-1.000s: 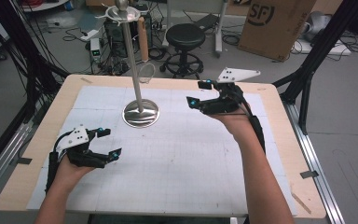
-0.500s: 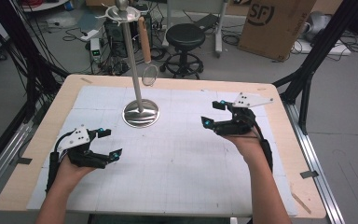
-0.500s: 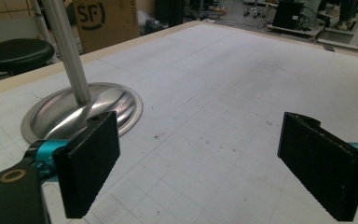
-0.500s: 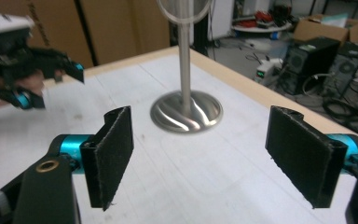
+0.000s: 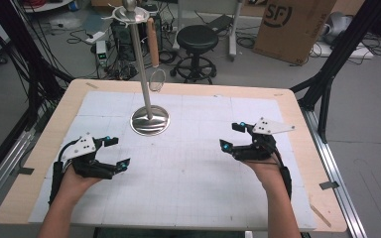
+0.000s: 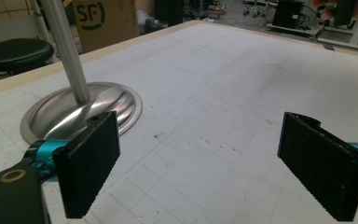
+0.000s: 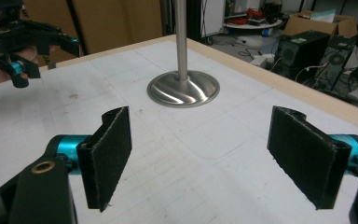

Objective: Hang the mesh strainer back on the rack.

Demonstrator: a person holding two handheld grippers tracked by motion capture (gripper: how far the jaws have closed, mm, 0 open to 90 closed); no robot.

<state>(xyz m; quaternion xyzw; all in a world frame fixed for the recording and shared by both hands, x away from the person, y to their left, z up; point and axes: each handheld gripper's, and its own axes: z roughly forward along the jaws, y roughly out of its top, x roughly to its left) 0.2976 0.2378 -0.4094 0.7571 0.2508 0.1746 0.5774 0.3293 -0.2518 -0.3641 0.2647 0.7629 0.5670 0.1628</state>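
Left gripper [image 5: 115,152] and right gripper [image 5: 233,136] resting on the table [image 5: 188,198], jaws wide apart, empty, flanking the metal stand [image 5: 150,119].

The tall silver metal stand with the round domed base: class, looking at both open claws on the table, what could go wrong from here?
1. The tall silver metal stand is slim and top-heavy looking; a sideways knock from the right claw might tip it.
2. The small wire ring hanging by its pole could swing or slip off if the pole shakes.
3. The left claw sits low over the white gridded mat; it may scrape it.
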